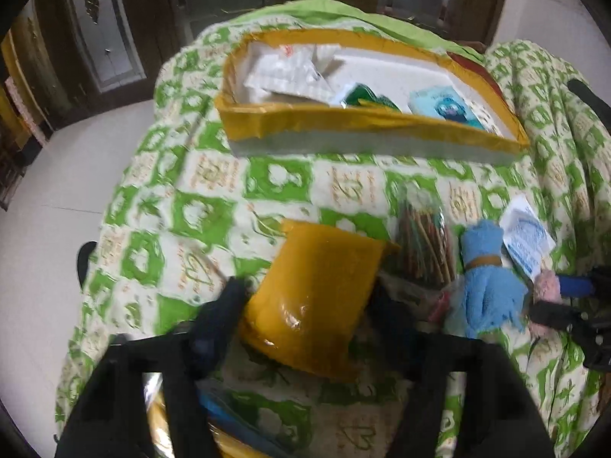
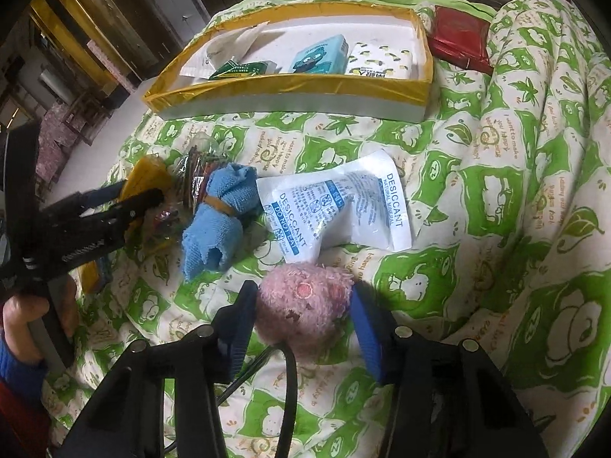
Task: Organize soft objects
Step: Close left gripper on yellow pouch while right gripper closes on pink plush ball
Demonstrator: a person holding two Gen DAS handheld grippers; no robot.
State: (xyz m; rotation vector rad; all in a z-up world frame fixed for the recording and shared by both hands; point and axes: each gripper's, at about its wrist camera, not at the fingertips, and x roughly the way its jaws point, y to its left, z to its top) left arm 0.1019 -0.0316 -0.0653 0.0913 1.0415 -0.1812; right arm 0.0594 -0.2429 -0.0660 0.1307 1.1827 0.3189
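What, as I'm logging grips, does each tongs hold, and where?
The left tongs straddle the yellow packet by its sides, right tongs the pink plush likewise; firm grip cannot be told.

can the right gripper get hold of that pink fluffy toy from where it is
Probably yes: the pink fluffy toy already sits between the right gripper's fingers, nothing lying over it; the desiccant packet lies just beyond.

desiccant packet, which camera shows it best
The right wrist view. There the desiccant packet lies whole and sharp on the quilt beside the blue cloth roll, its print readable. The left wrist view shows only a blurred white-and-blue patch near the right edge, text illegible.
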